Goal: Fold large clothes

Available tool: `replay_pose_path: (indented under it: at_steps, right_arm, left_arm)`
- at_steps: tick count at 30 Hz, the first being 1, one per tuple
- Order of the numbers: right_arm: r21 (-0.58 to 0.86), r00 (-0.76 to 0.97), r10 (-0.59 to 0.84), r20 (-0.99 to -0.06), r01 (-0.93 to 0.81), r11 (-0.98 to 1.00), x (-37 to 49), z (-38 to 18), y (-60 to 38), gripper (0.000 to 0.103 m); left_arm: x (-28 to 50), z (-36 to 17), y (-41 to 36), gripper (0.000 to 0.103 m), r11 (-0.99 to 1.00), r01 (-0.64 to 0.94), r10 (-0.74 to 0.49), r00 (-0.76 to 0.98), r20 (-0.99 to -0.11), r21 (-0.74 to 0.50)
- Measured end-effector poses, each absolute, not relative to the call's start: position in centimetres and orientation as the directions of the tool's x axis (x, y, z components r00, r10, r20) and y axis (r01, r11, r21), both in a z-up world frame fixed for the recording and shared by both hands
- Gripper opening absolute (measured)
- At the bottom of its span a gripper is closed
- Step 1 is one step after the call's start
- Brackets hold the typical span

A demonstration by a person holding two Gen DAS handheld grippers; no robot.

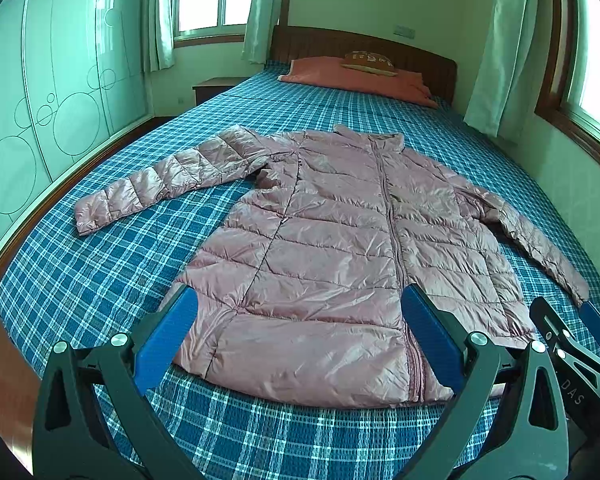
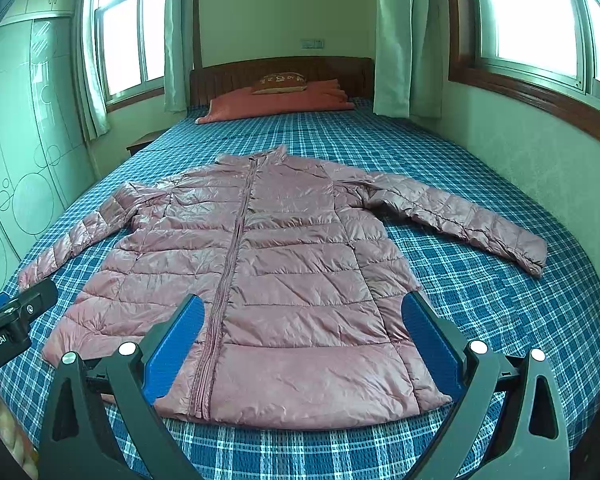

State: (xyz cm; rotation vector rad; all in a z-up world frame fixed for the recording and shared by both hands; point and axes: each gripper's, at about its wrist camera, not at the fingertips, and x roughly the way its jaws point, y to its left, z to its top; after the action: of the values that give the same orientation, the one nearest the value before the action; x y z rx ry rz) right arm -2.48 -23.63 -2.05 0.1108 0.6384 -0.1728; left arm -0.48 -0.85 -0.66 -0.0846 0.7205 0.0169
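A pink quilted puffer jacket (image 1: 332, 248) (image 2: 268, 272) lies flat and zipped on the blue plaid bed (image 1: 100, 280) (image 2: 500, 300), collar toward the headboard, both sleeves spread outward. My left gripper (image 1: 300, 312) hovers open above the hem's left half, nothing between its blue pads. My right gripper (image 2: 300, 316) is open over the hem's right half, also holding nothing. The right gripper's body (image 1: 572, 344) shows at the lower right of the left wrist view. The left gripper's body (image 2: 12, 316) shows at the left edge of the right wrist view.
An orange folded blanket (image 1: 360, 78) (image 2: 276, 104) with a small cushion (image 2: 280, 82) lies by the wooden headboard. A wardrobe with circle patterns (image 1: 40, 100) stands left of the bed; a wall with windows and curtains (image 2: 540, 140) runs along the right.
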Motion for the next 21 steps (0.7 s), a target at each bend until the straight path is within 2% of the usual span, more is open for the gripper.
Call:
replay_pose_path:
  at_steps: [21]
  right_arm:
    - [0.047, 0.788, -0.127, -0.603, 0.194, 0.980, -2.52, -2.15, -23.54, 0.098]
  left_arm:
    - [-0.86, -1.09, -0.99, 0.101, 0.996, -0.043, -0.016, 0.749, -0.663, -0.072]
